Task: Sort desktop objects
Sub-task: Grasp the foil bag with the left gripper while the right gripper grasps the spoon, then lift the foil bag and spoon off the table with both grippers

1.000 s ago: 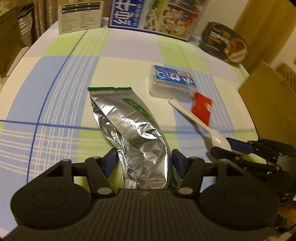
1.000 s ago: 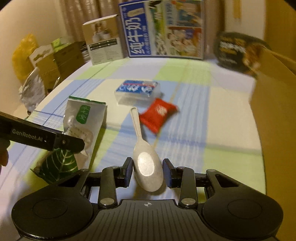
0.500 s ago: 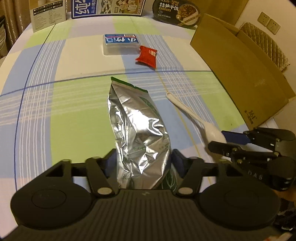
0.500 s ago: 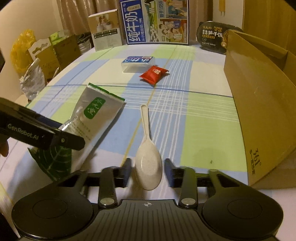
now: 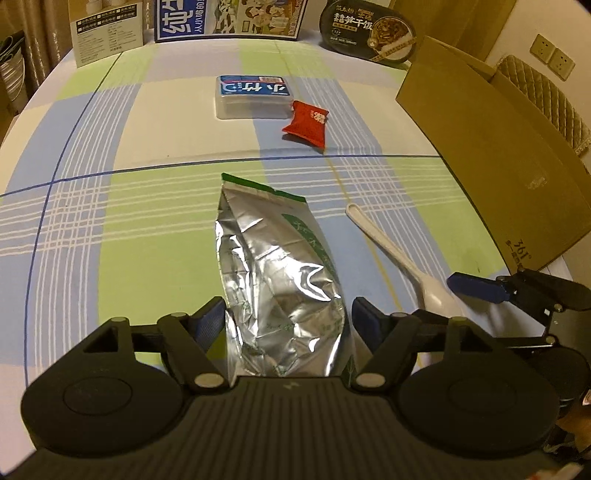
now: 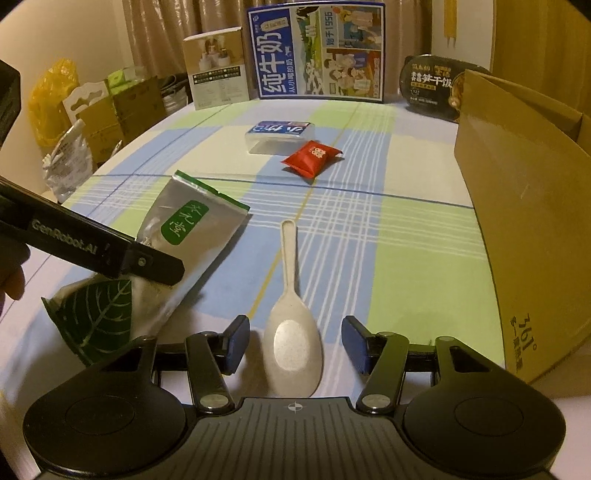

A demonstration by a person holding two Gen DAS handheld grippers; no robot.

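Left claw (image 5: 288, 317) just opened, foil pouch (image 5: 280, 266) loose between pads: light, crinkly, slippery; pinch its lower end. Right claw (image 6: 295, 345) just opened around stiff spoon (image 6: 293, 328) bowl.

- A home dining room; a table (image 6: 424, 258) under a checked blue, green and cream cloth
- Curtains (image 6: 162, 40) behind; a padded chair back (image 5: 546, 92) beside wall sockets (image 5: 552, 57)
- Groceries along the far edge: milk carton (image 6: 317, 51), instant rice bowl (image 5: 369, 31); cardboard boxes (image 6: 122, 110) stacked alongside
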